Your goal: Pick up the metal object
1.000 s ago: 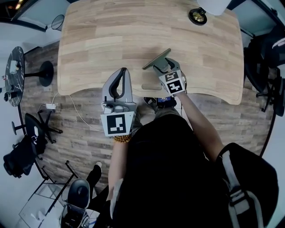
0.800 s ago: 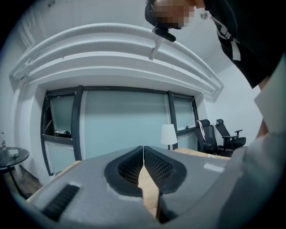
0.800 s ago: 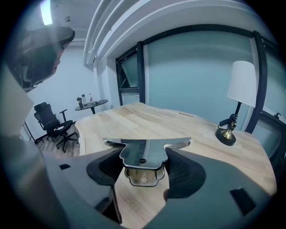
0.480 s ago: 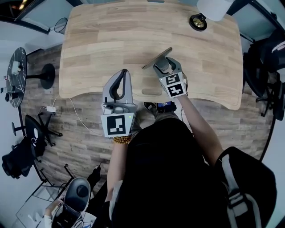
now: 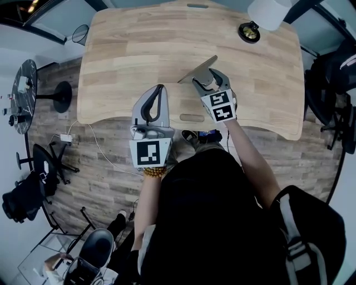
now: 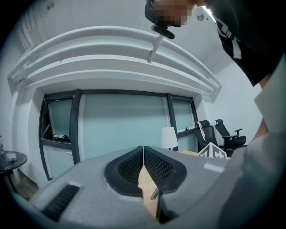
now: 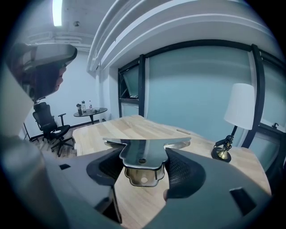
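Right gripper view: my right gripper [image 7: 144, 171] pinches the metal object [image 7: 143, 150] above the table [image 7: 134, 127]. My left gripper [image 6: 143, 154] sits pressed together, empty. Pickup seems achieved; next needs a steady hold.

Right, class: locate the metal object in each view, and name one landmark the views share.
Head view: metal object upper centre, at the right gripper's tips.
Left gripper view: not clearly in it.
Right gripper view: centre, clamped between the jaws.
Shared landmark: the white lamp.

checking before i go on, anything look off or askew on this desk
Nothing stands out. The metal object sits clamped in the right claw, the lamp stands upright, and nothing is spilled on the desk.
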Demonstrator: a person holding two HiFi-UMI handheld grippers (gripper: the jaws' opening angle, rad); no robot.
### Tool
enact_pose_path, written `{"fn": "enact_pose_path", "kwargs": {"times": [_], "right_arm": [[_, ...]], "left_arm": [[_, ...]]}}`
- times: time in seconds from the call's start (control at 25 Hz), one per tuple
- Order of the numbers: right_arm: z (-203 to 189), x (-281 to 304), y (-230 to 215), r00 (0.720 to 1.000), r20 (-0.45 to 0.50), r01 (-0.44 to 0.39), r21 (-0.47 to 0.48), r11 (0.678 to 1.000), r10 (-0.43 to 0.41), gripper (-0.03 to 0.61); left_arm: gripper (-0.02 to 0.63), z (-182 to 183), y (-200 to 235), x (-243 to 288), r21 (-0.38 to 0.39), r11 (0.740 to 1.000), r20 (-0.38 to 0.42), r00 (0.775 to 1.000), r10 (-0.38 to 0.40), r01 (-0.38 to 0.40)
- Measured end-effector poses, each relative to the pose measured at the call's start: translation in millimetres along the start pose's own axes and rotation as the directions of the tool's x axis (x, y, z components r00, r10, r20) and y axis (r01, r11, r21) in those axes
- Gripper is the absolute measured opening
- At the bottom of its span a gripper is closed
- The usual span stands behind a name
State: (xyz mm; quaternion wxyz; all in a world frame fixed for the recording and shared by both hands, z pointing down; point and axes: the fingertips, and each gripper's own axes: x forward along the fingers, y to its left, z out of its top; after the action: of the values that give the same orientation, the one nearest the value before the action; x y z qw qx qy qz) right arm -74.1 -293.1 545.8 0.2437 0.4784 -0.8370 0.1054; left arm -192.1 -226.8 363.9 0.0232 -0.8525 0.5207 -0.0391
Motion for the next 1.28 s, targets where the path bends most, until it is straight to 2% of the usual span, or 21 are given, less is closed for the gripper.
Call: {"fn": "enact_pose_path", "kwargs": {"times": [0.96, 1.28], "right_arm": [[97, -36, -7, 0.982, 0.183, 0.046, -0.034, 0.998, -0.039, 0.285], [127, -54, -4, 0.965, 0.261, 0.048, -0.032, 0.998, -0.038, 0.285]], "left_arm": [[0.020, 17, 3, 14, 0.015, 1.000, 0.040, 0.999, 0.002, -0.003], [0.020, 23, 6, 15, 0.017, 1.000, 0.059, 0.998, 0.015, -0.016]]}}
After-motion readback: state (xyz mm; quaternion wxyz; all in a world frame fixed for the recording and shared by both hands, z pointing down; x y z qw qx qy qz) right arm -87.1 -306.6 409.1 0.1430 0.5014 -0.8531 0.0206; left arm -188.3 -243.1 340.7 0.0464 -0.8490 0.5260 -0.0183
